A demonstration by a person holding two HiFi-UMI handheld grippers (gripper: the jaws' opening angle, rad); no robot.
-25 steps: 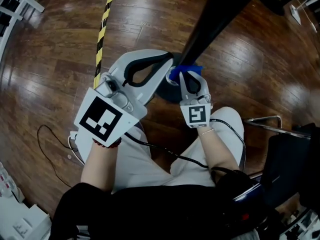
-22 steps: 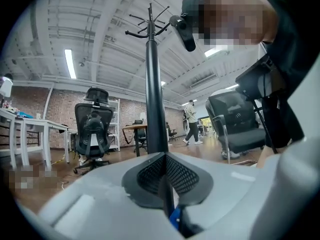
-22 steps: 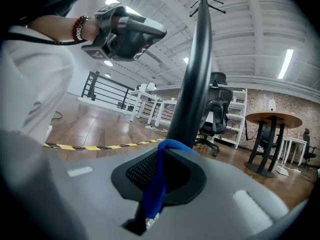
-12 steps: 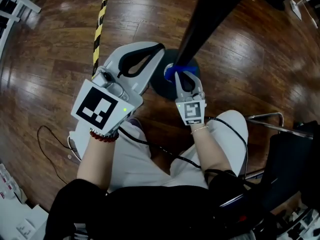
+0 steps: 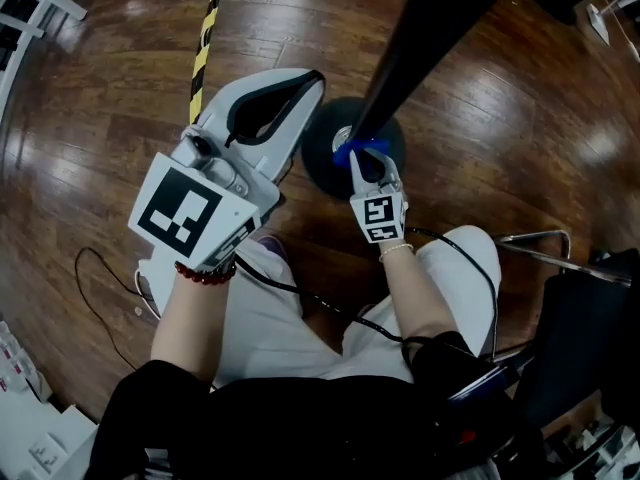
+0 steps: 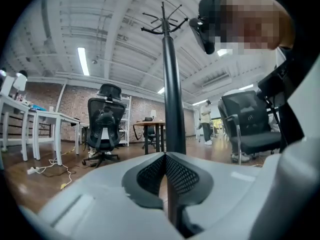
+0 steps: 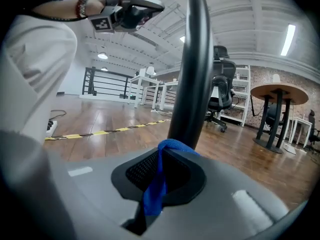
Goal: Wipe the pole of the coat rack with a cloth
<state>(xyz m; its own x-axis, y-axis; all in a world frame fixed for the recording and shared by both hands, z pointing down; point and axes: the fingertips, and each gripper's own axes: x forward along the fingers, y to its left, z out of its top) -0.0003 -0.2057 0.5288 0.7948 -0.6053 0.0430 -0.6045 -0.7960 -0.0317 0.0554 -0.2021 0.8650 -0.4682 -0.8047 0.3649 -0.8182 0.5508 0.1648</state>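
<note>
Head view: right gripper (image 5: 367, 158) presses a small blue cloth (image 5: 350, 150) against the black metal coat-rack pole (image 5: 420, 38), low down, just above its round dark base (image 5: 318, 148). Left gripper (image 5: 308, 80) is beside it, off the pole.

Left gripper view: left gripper (image 6: 165, 155) has its jaw tips meeting, nothing between them; the pole (image 6: 171, 84) is beyond.

Right gripper view: right gripper (image 7: 166, 154) has its jaws clamped on the cloth (image 7: 156, 186), whose top fold touches the pole (image 7: 192, 74).

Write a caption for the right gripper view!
Right gripper, jaws shut on a blue cloth, at the coat rack pole.
</note>
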